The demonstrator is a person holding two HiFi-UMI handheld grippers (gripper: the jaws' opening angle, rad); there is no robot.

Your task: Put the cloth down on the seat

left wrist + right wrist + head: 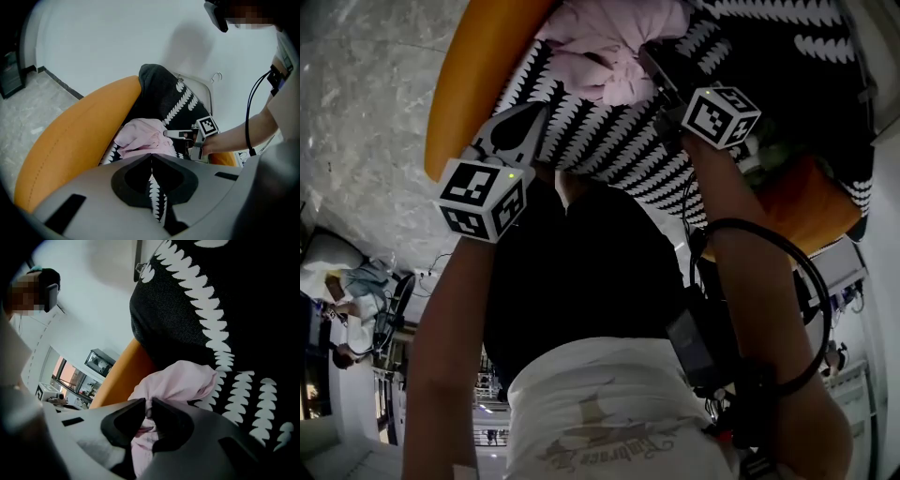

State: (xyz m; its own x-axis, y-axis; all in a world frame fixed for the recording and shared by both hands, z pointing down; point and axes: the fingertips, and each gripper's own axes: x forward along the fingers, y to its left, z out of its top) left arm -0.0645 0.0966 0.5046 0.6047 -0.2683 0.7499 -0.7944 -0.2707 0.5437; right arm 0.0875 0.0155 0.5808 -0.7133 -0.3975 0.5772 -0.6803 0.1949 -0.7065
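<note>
I start at the right gripper (149,405): its jaws are clenched to a thin slit on a fold of the pink cloth (183,378). Pink shows in the slit and bunches out past the tips towards 1 o'clock. On the left gripper (151,158) the jaws are pressed together at the tips. Through the gap behind them I see a strip of the black-and-white patterned cover (180,101); whether a fold of it is nipped, I can't tell. The left gripper view gives me what the right one can't: the other tool side-on, at 3 o'clock of the cloth, reaching level into the pink heap with its marker cube (207,125) just behind. Only the head view shows both tools at once, the left one at 9 o'clock over the cover's edge and the right one at 1 o'clock. Both arms come up from the bottom of the head view. The left forearm (450,319) points towards 12 and the right forearm (741,216) leans towards 11, with a black cable (814,272) looped beside it. The cloth lies crumpled on the cover, which drapes the orange seat (70,140). It sits at 12 o'clock just ahead of the left tips and apart from them, and is caught in the right ones. The grey stone floor (366,103) fills 10 o'clock in the head view.
</note>
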